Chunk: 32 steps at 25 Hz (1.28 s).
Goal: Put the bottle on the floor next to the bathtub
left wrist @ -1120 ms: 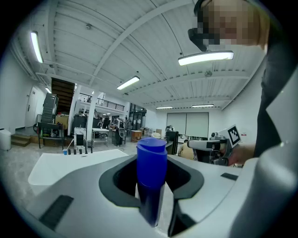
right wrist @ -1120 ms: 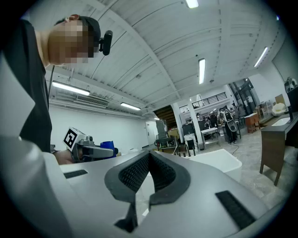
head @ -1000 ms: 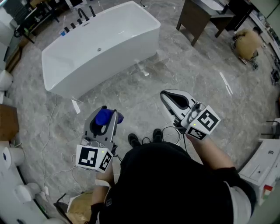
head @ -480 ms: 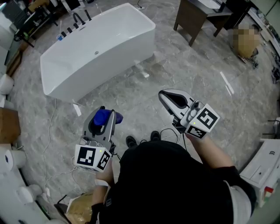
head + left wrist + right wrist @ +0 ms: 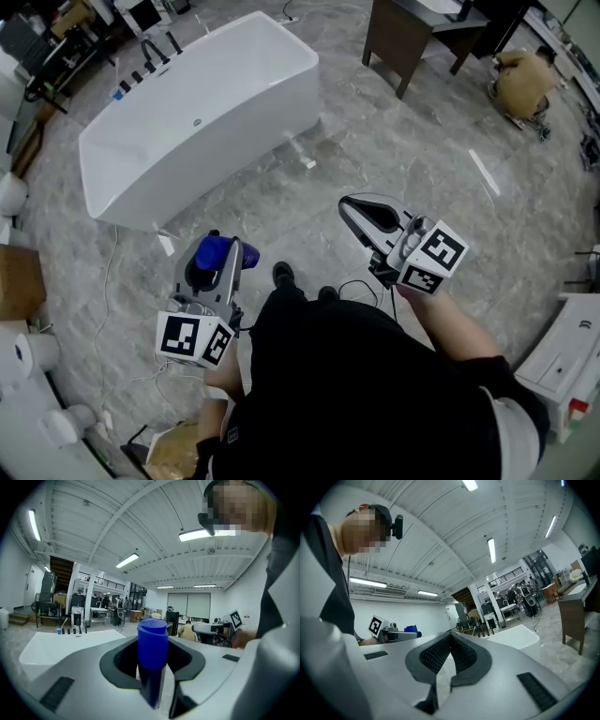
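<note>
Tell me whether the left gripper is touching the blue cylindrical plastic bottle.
Touching. In the left gripper view, the left gripper clamps the blue bottle between its jaws.

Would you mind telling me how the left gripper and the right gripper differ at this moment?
The left gripper is clamped on a blue bottle; the right gripper holds nothing. The left gripper's jaws stand apart around the bottle, while the right gripper's jaws are closed, tips meeting. Both carry a marker cube and are held above the floor, pointing roughly towards the white bathtub.
</note>
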Each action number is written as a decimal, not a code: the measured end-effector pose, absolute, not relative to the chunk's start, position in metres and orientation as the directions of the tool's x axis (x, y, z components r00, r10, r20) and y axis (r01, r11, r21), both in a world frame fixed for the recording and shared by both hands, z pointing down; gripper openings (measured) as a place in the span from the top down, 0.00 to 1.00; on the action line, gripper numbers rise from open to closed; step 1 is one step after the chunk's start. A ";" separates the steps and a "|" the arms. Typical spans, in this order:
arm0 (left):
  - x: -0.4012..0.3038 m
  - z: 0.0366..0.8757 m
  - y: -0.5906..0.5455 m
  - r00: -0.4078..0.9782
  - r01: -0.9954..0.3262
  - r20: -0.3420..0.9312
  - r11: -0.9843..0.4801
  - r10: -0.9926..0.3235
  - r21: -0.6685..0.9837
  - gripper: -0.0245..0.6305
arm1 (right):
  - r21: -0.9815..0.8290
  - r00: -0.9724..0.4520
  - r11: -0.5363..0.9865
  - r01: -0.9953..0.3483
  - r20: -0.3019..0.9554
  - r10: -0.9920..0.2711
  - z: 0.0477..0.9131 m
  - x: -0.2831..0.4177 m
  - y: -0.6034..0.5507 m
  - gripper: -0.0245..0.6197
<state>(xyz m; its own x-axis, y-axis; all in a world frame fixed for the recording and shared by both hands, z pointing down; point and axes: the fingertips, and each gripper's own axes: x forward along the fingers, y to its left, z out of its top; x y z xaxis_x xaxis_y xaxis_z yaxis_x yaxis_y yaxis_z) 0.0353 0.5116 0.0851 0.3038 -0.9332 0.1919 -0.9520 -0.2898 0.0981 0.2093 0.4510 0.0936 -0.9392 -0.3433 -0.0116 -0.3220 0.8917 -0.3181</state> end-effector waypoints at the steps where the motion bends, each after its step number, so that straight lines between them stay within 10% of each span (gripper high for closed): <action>1: 0.034 0.088 0.505 0.308 -0.951 0.193 -0.294 -0.932 0.099 0.73 | -0.322 -0.940 0.891 -0.321 -0.011 -0.342 0.095 0.207 0.445 0.92; 32: -0.108 0.131 0.182 0.397 -0.917 0.243 -0.375 -0.885 0.135 0.73 | -0.405 -0.941 0.853 -0.329 0.070 -0.330 0.125 0.035 0.142 0.92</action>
